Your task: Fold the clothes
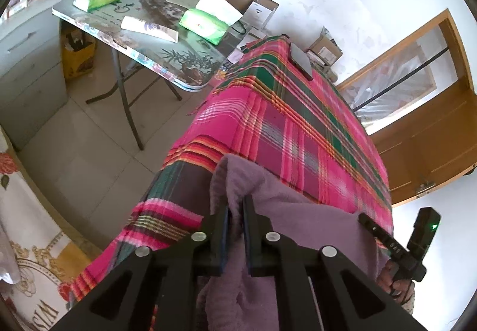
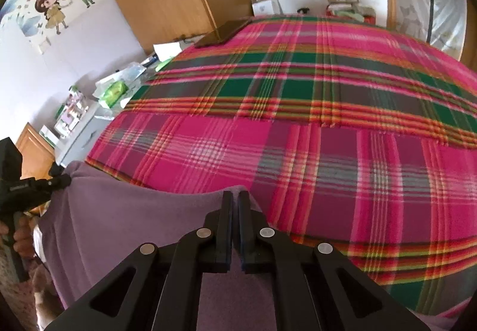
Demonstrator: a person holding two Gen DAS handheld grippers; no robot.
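We hold the purple garment (image 2: pixel 125 229) stretched between us at the near edge of the plaid-covered bed (image 2: pixel 328 152), left tool (image 1: pixel 235 208) and right tool (image 2: pixel 235 202) each clamped on its upper edge, so no finished fold shows and laying it flat or doubling it remains.

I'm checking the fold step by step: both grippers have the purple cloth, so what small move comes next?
Probably carry the purple garment forward over the plaid bedspread and lay it flat. The left gripper and right gripper each pinch an edge, and the cloth hangs between them at the bed's near edge.
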